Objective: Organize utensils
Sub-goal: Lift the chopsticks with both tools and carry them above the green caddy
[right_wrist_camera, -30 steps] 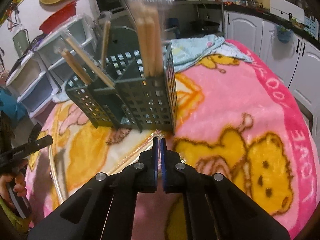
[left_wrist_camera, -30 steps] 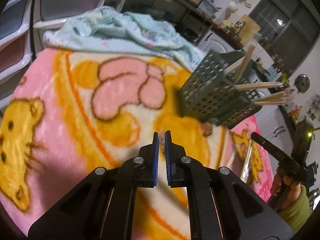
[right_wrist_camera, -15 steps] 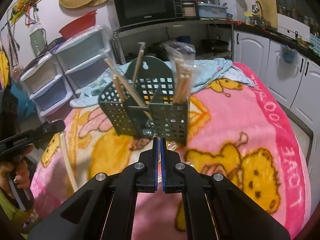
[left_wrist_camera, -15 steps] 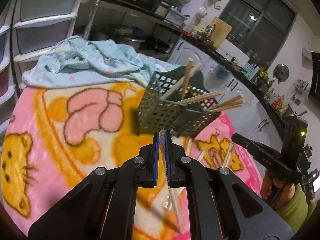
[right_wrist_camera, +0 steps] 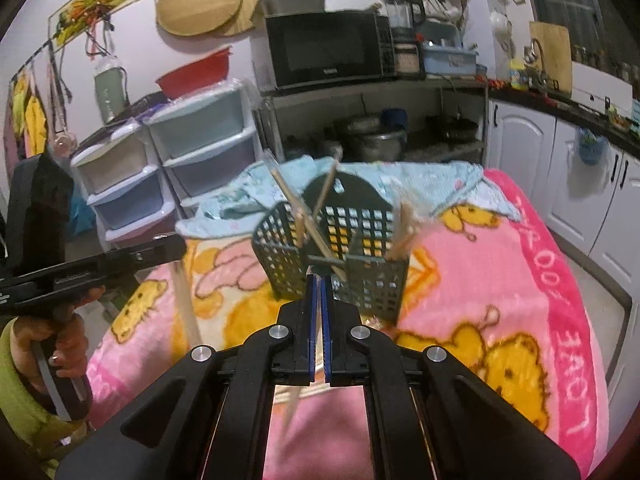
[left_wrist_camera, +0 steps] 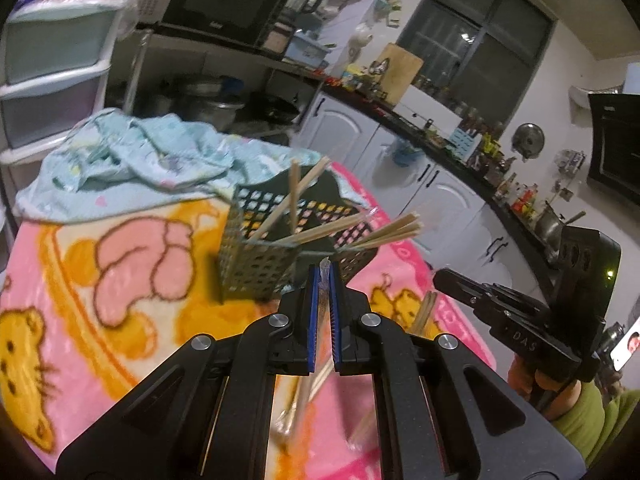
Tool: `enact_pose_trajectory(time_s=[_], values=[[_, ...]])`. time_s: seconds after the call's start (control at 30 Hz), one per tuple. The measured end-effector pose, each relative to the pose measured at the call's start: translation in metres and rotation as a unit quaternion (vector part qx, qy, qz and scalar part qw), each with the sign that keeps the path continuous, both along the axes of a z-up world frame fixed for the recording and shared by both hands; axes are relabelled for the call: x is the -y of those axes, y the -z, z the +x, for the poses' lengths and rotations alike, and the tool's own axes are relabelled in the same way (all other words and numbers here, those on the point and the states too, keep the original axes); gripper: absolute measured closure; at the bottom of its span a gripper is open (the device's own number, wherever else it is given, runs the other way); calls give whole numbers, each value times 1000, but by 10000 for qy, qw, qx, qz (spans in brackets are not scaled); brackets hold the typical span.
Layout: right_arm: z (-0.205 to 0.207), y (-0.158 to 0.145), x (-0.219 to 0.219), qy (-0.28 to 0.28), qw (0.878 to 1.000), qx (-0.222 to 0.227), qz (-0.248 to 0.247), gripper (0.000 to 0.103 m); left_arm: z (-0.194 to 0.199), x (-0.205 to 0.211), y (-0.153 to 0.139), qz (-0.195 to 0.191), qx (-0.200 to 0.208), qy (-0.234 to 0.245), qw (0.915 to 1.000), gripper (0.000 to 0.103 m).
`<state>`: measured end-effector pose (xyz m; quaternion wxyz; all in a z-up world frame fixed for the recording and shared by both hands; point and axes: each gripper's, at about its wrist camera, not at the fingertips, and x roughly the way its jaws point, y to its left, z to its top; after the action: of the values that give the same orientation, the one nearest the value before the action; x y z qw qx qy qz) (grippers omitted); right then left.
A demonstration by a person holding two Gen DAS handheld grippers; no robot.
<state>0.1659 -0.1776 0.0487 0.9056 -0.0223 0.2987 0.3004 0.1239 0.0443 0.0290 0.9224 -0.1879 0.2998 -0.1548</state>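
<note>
Left gripper (left_wrist_camera: pixel 324 280): pressed on a wrapped chopstick pair (left_wrist_camera: pixel 308 388) hanging below it
Right gripper (right_wrist_camera: pixel 319 292): pinching a wrapped chopstick (right_wrist_camera: pixel 294 400)
Green basket (right_wrist_camera: pixel 360 272): upright on the pink blanket (right_wrist_camera: pixel 500 280); chopsticks (right_wrist_camera: pixel 404 232) lean inside

We see a dark green mesh caddy (right_wrist_camera: pixel 336 256) standing upright on the pink blanket, split into compartments, with a rounded tab rising at its back. Wrapped chopsticks (right_wrist_camera: pixel 304 224) lean crossed in its left compartment, tips toward 11 and 1 o'clock, and a bundle (right_wrist_camera: pixel 406 232) in the right compartment tilts toward 1 o'clock. From the left wrist view, more wrapped pairs (left_wrist_camera: pixel 424 312) lie flat on the blanket at about 4 o'clock from the caddy (left_wrist_camera: pixel 260 264), and one wrapped pair (left_wrist_camera: pixel 316 368) hangs slanting above the blanket.
</note>
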Motion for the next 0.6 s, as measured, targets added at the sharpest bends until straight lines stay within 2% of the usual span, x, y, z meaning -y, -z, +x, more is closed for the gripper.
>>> enact_pose_trajectory(time_s=[0.6], values=[[-7,-52,-3,-44,9972,723,171,101,12,12,-64,204,847,157,9961,100]])
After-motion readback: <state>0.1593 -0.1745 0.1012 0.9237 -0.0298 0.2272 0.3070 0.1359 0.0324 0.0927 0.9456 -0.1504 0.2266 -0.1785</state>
